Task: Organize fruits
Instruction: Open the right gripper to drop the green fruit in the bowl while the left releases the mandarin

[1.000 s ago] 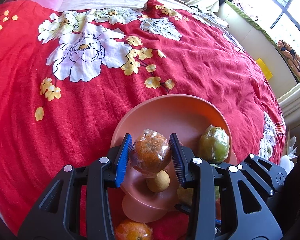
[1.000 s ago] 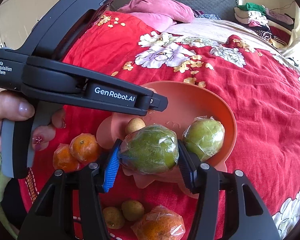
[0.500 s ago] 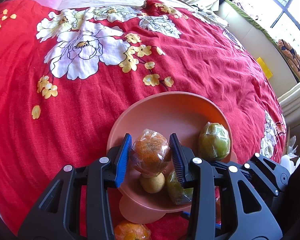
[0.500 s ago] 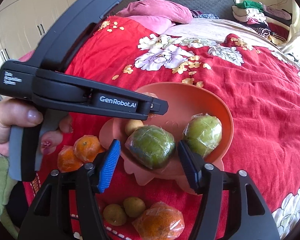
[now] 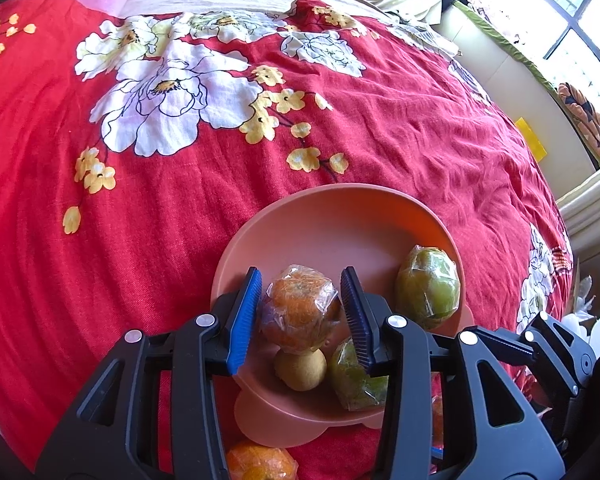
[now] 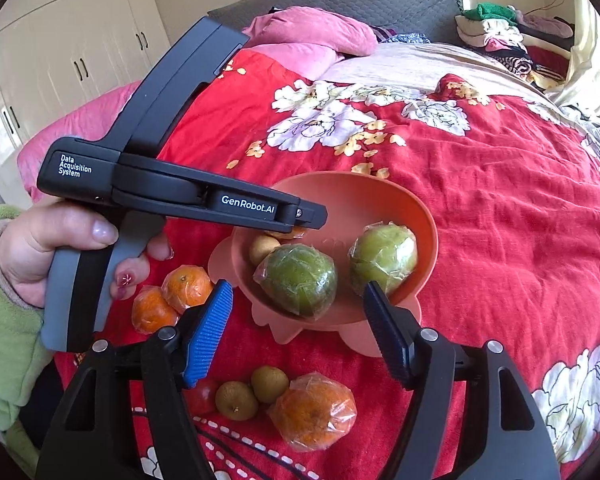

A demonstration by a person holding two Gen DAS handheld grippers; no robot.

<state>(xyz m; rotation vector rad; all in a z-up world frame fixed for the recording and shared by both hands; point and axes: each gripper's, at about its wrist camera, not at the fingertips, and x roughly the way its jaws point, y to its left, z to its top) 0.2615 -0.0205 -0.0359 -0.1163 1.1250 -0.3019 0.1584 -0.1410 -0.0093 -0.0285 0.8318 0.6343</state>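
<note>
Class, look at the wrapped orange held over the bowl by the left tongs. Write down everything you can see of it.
The wrapped orange is round and deep orange with pale netted pith on top, sealed in crinkled clear film that glints in the light. It hangs above the salmon-pink bowl, between the blue ribbed pads of the left tongs, which press on its wrap from both sides. Below it lies a small tan fruit. In the right wrist view the left tongs' body hides nearly all of it.

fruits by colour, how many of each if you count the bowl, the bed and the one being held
green fruit: 2
orange fruit: 4, one held in the left gripper
small tan fruit: 3
red fruit: 1, partly hidden
total: 10
</note>
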